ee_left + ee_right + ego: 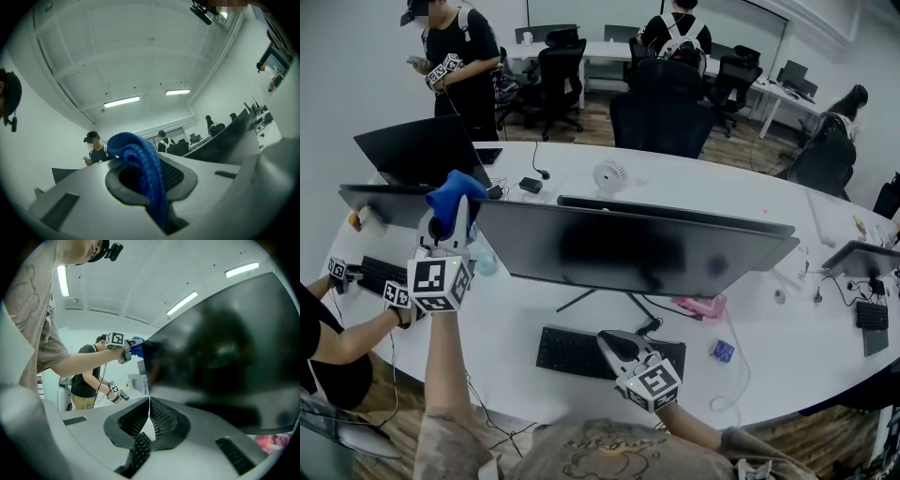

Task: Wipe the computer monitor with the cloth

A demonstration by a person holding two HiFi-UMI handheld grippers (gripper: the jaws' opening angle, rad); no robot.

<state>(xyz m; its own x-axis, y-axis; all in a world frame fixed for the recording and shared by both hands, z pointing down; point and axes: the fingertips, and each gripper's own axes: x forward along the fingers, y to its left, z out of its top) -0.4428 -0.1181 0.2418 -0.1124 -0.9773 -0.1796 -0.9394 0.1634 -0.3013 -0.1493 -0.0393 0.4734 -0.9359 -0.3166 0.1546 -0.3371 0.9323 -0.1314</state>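
Observation:
The wide dark computer monitor stands mid-table, its screen facing me. My left gripper is raised at the monitor's upper left corner, shut on a blue cloth that bunches above its tips. In the left gripper view the cloth is pinched between the jaws, with the monitor's edge off to the right. My right gripper hovers low over the keyboard, shut with nothing in it. The right gripper view shows its tips meeting, the screen ahead, and the left gripper with the cloth.
A black keyboard lies before the monitor on the white table. A pink item and a small blue object sit to the right. Other monitors, a small fan and another person's gripper are at the left.

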